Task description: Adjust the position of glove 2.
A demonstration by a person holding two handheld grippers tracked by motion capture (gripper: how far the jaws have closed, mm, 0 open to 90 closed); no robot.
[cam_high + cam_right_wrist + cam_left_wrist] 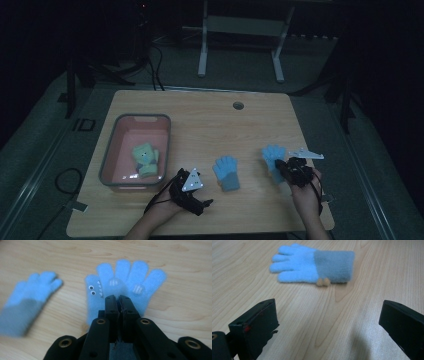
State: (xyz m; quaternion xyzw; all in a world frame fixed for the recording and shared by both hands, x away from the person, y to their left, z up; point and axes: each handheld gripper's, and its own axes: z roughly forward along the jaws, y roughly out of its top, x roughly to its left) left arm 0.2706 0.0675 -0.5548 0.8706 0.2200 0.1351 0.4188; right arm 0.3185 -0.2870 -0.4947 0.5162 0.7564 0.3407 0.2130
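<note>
Broadly, the wooden tabletop [200, 115] fills the middle of the high view, with a grey-rimmed pink bin [112, 150] at its left holding a greenish glove [145, 159]. At centre lies a blue glove with a grey cuff [226, 173], flat and untouched; at the right, the shark-faced blue glove [274, 159] hangs from the right gripper [117, 300], whose jaws are clamped together on its cuff. The left gripper [192, 192] rests near the lower centre, jaws wide apart with nothing between them. Judging from the grip, only a thin pinch of fabric seems caught, so the glove could slip free if swung quickly toward the bin, or drag on the tabletop and snag its mate. The right gripper view reveals the googly eyes and teeth, which the high view leaves too dim to read. The left gripper view picks out two small tan pom-poms [323, 282] at the cuff of the lying glove.
</note>
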